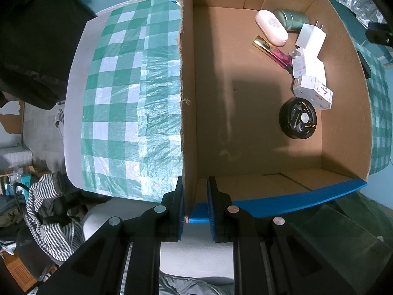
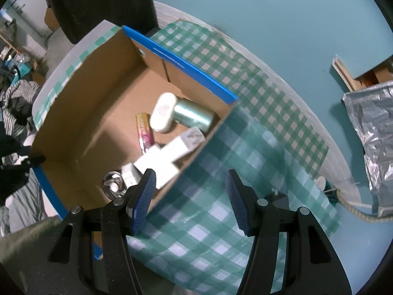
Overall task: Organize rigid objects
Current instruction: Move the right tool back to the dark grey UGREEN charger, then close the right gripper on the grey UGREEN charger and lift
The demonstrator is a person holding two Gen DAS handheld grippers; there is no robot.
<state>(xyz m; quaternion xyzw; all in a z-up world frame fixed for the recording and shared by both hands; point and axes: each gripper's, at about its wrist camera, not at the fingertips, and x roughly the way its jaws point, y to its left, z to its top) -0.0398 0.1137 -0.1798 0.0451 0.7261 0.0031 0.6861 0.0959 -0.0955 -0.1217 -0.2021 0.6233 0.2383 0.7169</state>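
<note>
Left tongs (image 1: 195, 211): clamping narrow on the wall of the box (image 1: 188, 98), pointing down, steadying it.
Box contents: a pink case (image 1: 271, 27), green tin (image 1: 292, 19), chargers (image 1: 310, 37) and black disc (image 1: 298, 118) are lying clustered at its far right side.
Right tongs (image 2: 190, 202): standing part open, holding nothing, hovering over the cloth (image 2: 221, 221) just right of the box; the items are lying to their left, nearer this hand.

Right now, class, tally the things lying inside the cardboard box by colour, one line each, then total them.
White: 4, namely case, plug, adapter, carton
Green: 1, tin
Black: 1, round disc
Gold and pink: 1, bar
Total: 7
</note>
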